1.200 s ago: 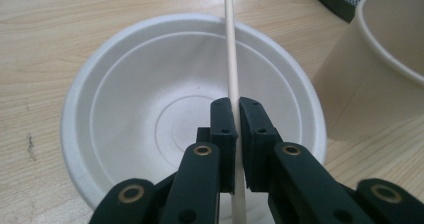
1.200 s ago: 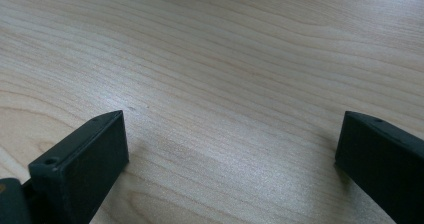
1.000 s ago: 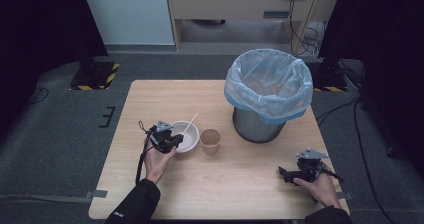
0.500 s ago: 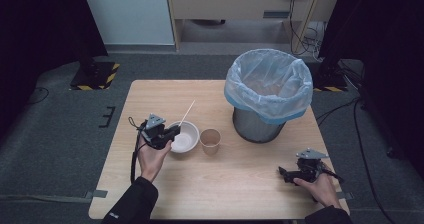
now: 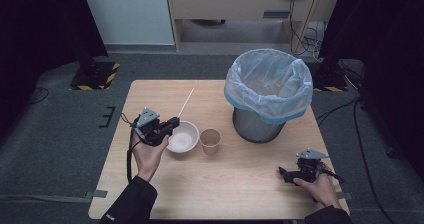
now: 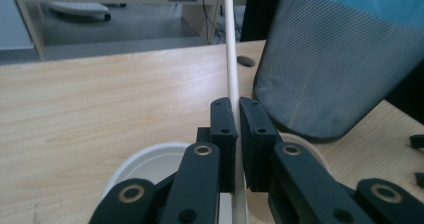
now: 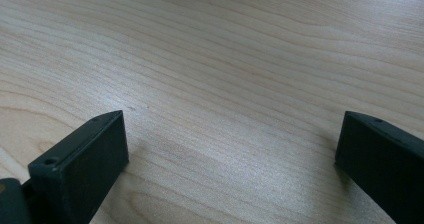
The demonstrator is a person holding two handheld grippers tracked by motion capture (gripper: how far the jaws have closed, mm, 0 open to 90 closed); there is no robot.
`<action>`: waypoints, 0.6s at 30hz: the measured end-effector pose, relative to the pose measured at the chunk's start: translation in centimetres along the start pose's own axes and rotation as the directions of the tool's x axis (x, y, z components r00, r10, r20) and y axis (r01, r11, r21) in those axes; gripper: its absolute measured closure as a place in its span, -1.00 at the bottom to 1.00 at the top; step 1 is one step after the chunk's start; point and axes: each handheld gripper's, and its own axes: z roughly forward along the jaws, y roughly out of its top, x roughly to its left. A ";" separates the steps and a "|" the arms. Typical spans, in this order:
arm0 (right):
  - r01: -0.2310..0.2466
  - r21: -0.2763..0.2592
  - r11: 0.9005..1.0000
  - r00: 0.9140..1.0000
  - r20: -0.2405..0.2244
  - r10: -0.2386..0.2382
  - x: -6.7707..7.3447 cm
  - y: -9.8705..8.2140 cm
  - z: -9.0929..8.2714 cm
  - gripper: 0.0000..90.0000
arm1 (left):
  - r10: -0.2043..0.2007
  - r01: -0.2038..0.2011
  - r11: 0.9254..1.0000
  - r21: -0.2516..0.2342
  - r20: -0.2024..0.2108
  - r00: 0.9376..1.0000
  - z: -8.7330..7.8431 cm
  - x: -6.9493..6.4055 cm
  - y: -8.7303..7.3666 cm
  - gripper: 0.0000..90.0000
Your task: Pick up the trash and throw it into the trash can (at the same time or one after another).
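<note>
One thin pale wooden stick (image 6: 230, 59) is pinched between the pressed-together jaws of the left gripper (image 5: 172, 124), held near its lower end so most of its length slants up and away over the light wooden table (image 5: 240, 184). In the left gripper view the stick runs straight up out of the grip, its bottom end hanging above the white round bowl (image 5: 182, 136). Just beside the bowl stands a small brown paper cup (image 5: 210, 141), and beyond that a grey mesh waste bin lined with a pale blue plastic bag (image 5: 267, 84).

Judging from this layout, the step in hand is carrying the stick to the bin. To do it well, the grip should stay firm, since a round stick clamped near one end can pivot or slip. The hand needs enough height to clear the cup and then the bin's rim, and the long free end should pass over the bag's edge without snagging it. Releasing only once the stick is well over the opening would prevent it bouncing off the rim.

The right gripper (image 5: 290, 175) rests low at the table's near right corner, jaws spread wide with nothing between them, well apart from everything.
</note>
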 end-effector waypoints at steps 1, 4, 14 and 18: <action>0.000 0.000 1.000 1.000 0.000 0.000 0.0 0.0 0.0 -0.98 | 0.002 -0.002 1.000 -0.008 0.002 1.000 -0.1 -0.1 0.2 0.90; 0.001 0.000 1.000 1.000 0.000 -0.001 0.0 0.0 0.0 -0.98 | 0.013 -0.012 0.999 -0.039 0.014 1.000 -0.7 -0.6 0.9 0.90; 0.000 0.000 1.000 1.000 0.000 0.000 0.0 0.0 0.0 -0.98 | 0.036 -0.030 0.993 -0.111 0.049 0.998 -1.8 -2.1 2.8 0.90; 0.000 0.000 1.000 1.000 0.000 0.000 0.0 0.0 0.0 -0.98 | 0.039 -0.030 0.988 -0.149 0.058 0.998 -2.2 -2.5 3.8 0.90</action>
